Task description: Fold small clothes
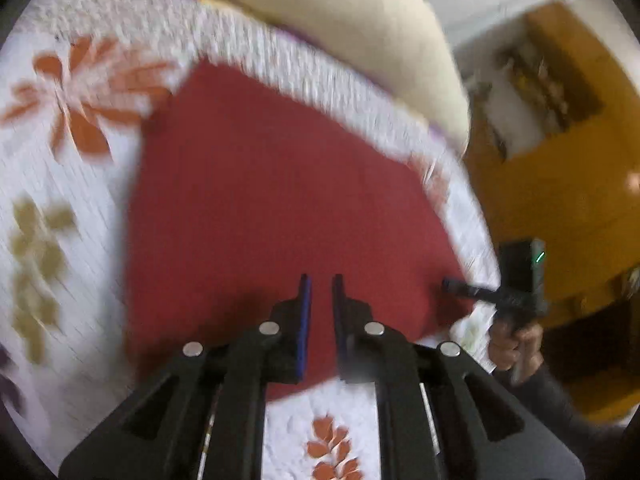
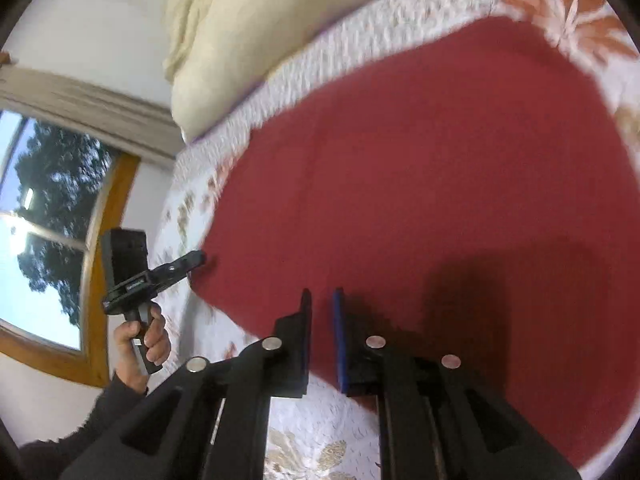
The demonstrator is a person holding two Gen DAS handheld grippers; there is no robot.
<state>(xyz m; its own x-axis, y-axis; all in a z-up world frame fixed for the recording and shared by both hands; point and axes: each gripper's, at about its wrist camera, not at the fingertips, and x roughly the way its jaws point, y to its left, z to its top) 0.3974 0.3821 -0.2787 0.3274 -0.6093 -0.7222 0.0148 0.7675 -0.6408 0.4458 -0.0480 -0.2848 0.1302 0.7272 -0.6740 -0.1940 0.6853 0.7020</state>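
Observation:
A red cloth (image 1: pixel 272 184) (image 2: pixel 440 168) lies spread flat on a white bedspread with flower prints (image 1: pixel 64 184) (image 2: pixel 304 432). My left gripper (image 1: pixel 321 280) hovers over the cloth's near edge, its blue-padded fingers a narrow gap apart with nothing between them. In the right wrist view the left gripper (image 2: pixel 200 258) points at the cloth's left corner. My right gripper (image 2: pixel 322 294) is likewise narrowly open above the near edge. In the left wrist view the right gripper (image 1: pixel 446 283) reaches the cloth's right corner. Both views are motion-blurred.
A cream pillow (image 1: pixel 360 20) (image 2: pixel 240 40) lies at the bed's far side. The bed edge drops off by yellow wooden furniture (image 1: pixel 560 168) in one view. A wood-framed window (image 2: pixel 44 208) shows in the other. A person's hand (image 2: pixel 140 340) holds each grip.

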